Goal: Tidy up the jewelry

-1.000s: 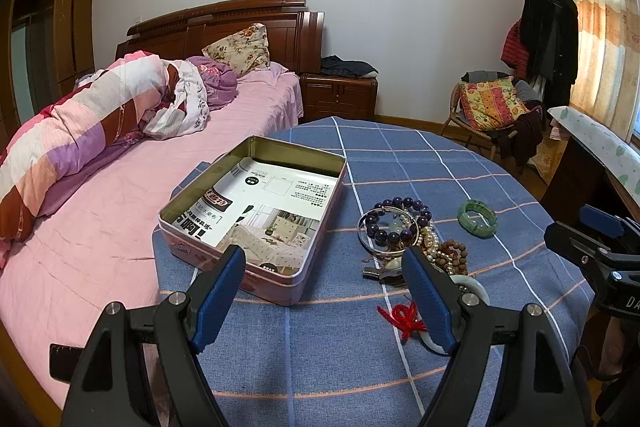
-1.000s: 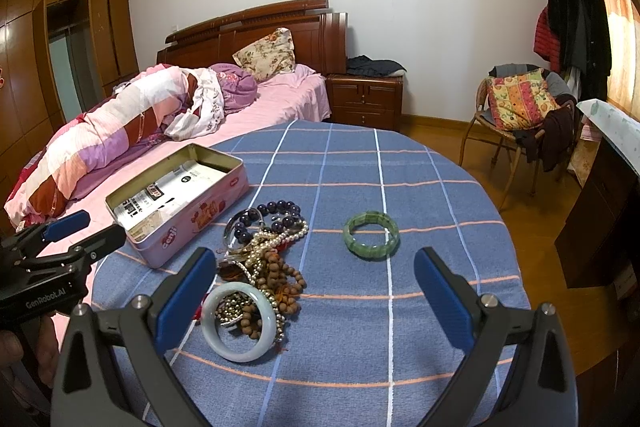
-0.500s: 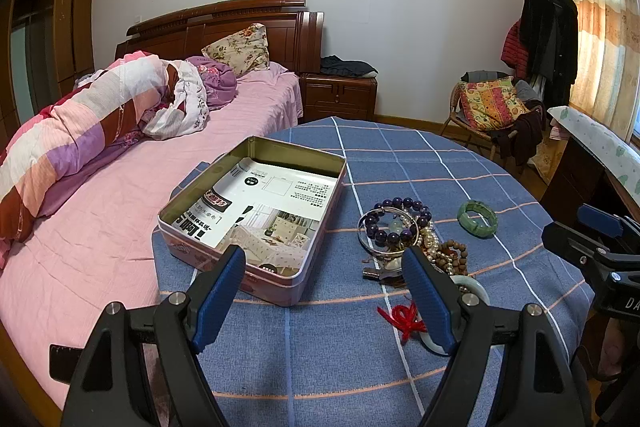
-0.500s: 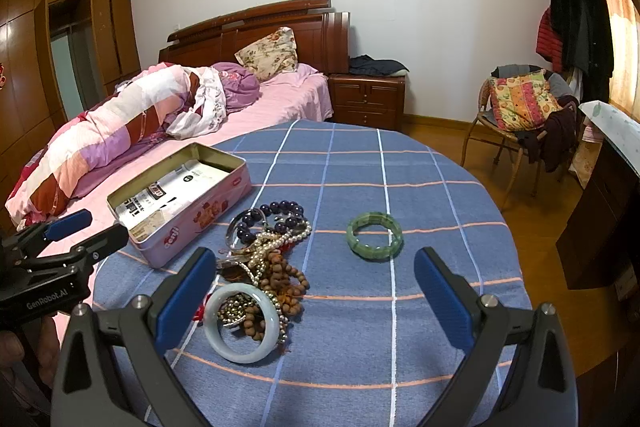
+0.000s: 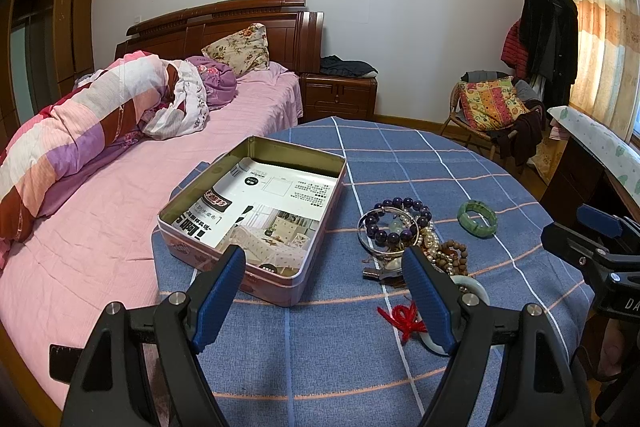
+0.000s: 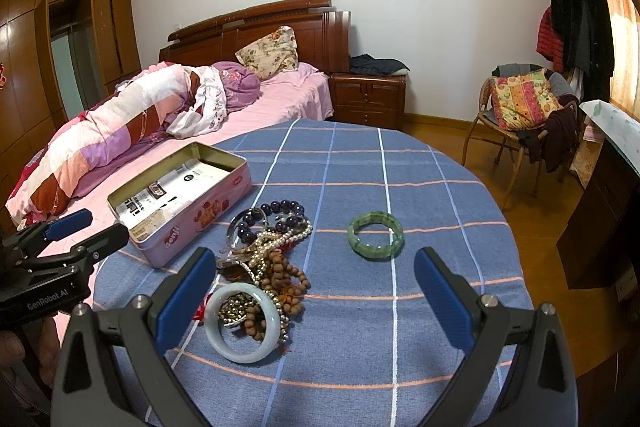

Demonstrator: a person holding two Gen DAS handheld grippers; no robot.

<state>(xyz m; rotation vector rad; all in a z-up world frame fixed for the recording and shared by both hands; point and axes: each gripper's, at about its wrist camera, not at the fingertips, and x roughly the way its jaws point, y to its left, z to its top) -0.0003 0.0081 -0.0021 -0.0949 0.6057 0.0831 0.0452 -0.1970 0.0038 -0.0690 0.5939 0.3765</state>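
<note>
Tangled heap of beaded jewelry (image 6: 266,259) beside green bangle (image 6: 375,235) on table (image 6: 360,347), left hand-held gripper (image 5: 324,293) and right hand-held gripper (image 6: 316,293) both gaping wide, holding nothing.

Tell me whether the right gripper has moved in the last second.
Yes, slightly. In the right wrist view the green bracelet, the tin and the bed's headboard all sit a little right of where they were, so the right gripper has drifted or turned slightly left.
</note>
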